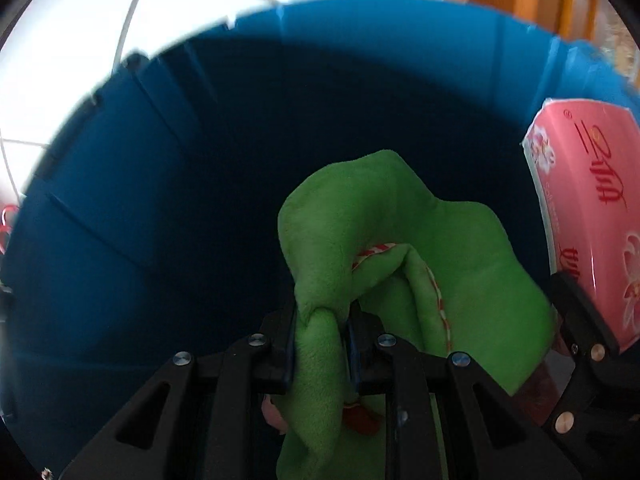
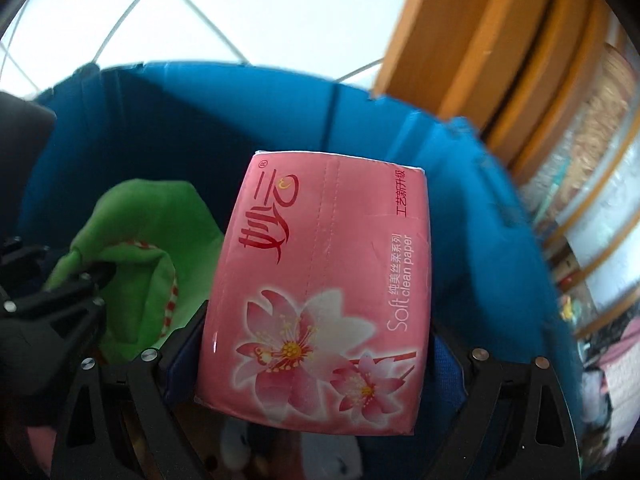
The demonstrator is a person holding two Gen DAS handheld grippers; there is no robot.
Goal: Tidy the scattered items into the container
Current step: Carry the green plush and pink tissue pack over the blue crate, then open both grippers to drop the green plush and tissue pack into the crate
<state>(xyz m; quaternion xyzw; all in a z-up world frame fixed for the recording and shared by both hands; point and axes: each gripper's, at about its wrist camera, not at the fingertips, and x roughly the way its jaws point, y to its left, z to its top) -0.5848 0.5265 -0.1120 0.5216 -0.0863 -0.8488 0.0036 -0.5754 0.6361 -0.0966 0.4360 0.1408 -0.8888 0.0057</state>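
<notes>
Left hand-held gripper [image 1: 320, 344] pinched narrow on green plush cloth [image 1: 400, 220]: soft, light, limp, bunched fold gripped. Right hand-held gripper [image 2: 316, 364] spread wide, clamping pink tissue pack [image 2: 324, 280] by sides: light, squashy, slick wrapper. Both over blue container [image 1: 120, 200].

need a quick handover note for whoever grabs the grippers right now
Left gripper: shut on the green cloth, held over the open blue bin.
Right gripper: jaws wide, clamped on the pink tissue pack, also above the bin.
Done: both items picked up and brought over the bin.
Left: open each gripper to drop them in. Whether more items lie scattered outside cannot be seen from these views.
</notes>
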